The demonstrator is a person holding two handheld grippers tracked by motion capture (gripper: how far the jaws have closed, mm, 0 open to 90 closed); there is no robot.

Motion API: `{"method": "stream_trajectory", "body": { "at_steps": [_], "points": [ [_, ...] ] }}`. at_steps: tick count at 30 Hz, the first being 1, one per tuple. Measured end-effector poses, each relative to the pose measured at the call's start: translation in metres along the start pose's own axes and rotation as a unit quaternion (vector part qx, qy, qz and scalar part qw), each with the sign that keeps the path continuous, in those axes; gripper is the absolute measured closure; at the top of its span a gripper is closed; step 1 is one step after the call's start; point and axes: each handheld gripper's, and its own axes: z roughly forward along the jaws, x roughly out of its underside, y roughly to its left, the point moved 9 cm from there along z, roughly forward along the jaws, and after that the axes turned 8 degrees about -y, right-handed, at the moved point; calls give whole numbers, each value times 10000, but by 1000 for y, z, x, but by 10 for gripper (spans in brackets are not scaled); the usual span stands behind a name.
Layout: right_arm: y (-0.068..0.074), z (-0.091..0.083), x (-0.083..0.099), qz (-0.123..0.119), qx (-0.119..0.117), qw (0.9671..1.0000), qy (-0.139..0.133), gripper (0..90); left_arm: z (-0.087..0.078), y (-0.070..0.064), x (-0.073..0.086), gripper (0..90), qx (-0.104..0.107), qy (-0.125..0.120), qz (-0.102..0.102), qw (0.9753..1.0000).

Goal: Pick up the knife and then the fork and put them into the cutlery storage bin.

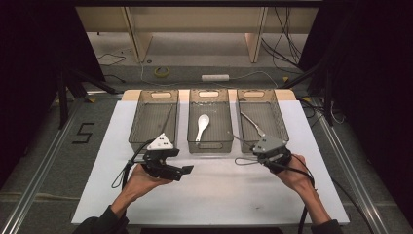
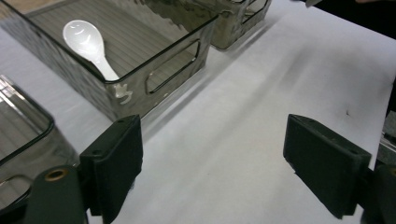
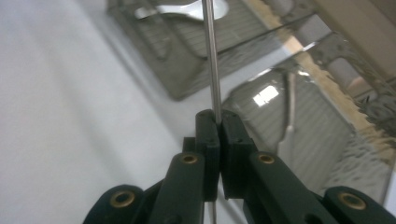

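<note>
Holding: right gripper [image 3: 218, 122] clamped on thin metal utensil handle [image 3: 211, 60]
Handling: stiff, slick, light; pinch mid-handle
Left gripper [image 2: 212, 161]: wide open, empty

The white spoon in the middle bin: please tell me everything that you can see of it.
The white spoon looks like smooth, glossy ceramic or plastic, of the soup-spoon kind, with a deep rounded bowl and a short handle. It lies flat on the ribbed floor of the middle bin, alone there. Its bowl points to the far end of the bin and its handle points toward the person, with the hollow side facing up. Neither gripper touches it. The left gripper is open over the white table, in front of that bin.
</note>
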Motion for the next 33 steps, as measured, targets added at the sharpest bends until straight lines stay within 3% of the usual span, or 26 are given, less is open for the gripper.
{"method": "stream_trajectory", "body": {
  "at_steps": [6,10,14,19,22,33],
  "points": [
    [-38,2,-13,513,286,9983,-12,882,-13,10,-2,191,-150,-405,-225,9988],
    [-61,8,-19,753,438,9962,26,881,-17,15,-2,187,-274,-526,-270,9979],
    [-80,18,-19,1094,450,9929,109,881,-21,17,-2,182,-259,-657,-342,9969],
    [-94,33,-17,1406,458,9888,213,881,-25,18,-4,182,-271,-836,-354,9955],
    [-101,43,-15,1476,476,9875,277,881,-27,18,-3,180,-308,-860,-304,9954],
    [-112,78,7,1895,564,9777,708,881,-35,16,-5,178,-403,-1074,-136,9933]
  ]
}}
